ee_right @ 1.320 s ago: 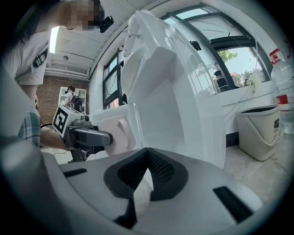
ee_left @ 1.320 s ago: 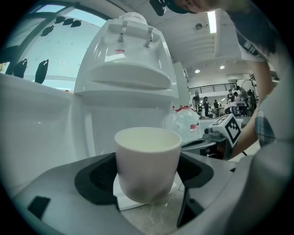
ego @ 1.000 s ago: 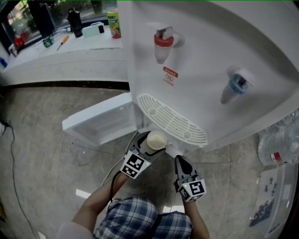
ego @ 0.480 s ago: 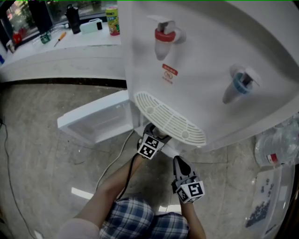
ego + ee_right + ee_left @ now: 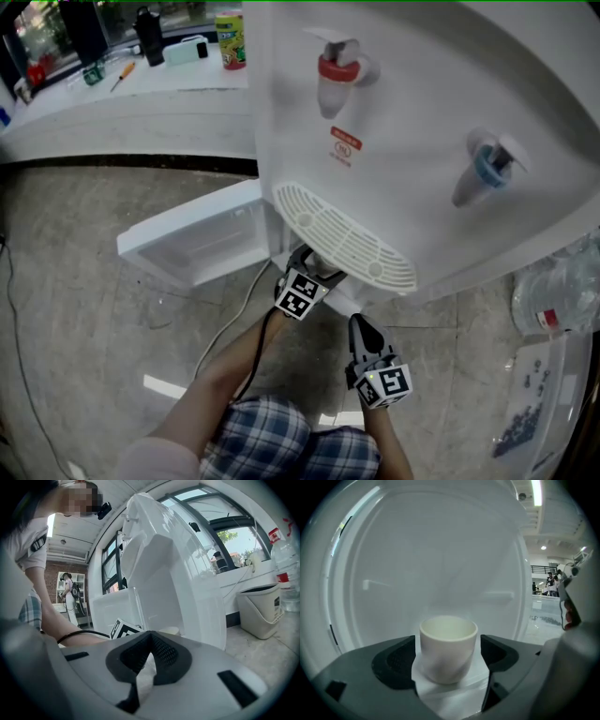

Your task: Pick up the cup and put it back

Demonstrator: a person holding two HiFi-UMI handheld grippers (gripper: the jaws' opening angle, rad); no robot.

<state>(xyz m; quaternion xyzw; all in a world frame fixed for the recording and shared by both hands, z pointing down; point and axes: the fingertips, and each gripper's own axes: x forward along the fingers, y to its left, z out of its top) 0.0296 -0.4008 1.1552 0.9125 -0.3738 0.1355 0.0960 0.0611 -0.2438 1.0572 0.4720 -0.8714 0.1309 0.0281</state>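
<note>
The cup [image 5: 448, 646] stands upright at the lower middle of the left gripper view, between the two dark jaws of the left gripper [image 5: 302, 289], which close on its sides; its white pads [image 5: 440, 693] show just under the cup's base. Behind the cup there is only a pale curved wall. In the head view the cup itself is hidden: that gripper reaches in under the drip tray [image 5: 342, 239] of the dispenser [image 5: 422, 141], just below the middle of the frame, with only its marker cube showing. The right gripper [image 5: 361, 328] sits lower and to the right, near the left one but apart from it, pointing up toward the tray; in its own view its jaws are together with nothing held, only a thin white strip between them. A cable [image 5: 234, 328] runs down from the left gripper beside the person's arm. The dispenser's door [image 5: 202, 244] lies open at middle left. A red tap [image 5: 336, 75] is at upper middle, a blue tap [image 5: 487, 169] toward the upper right. A bottle [image 5: 558, 300] lies at the right edge.
</note>
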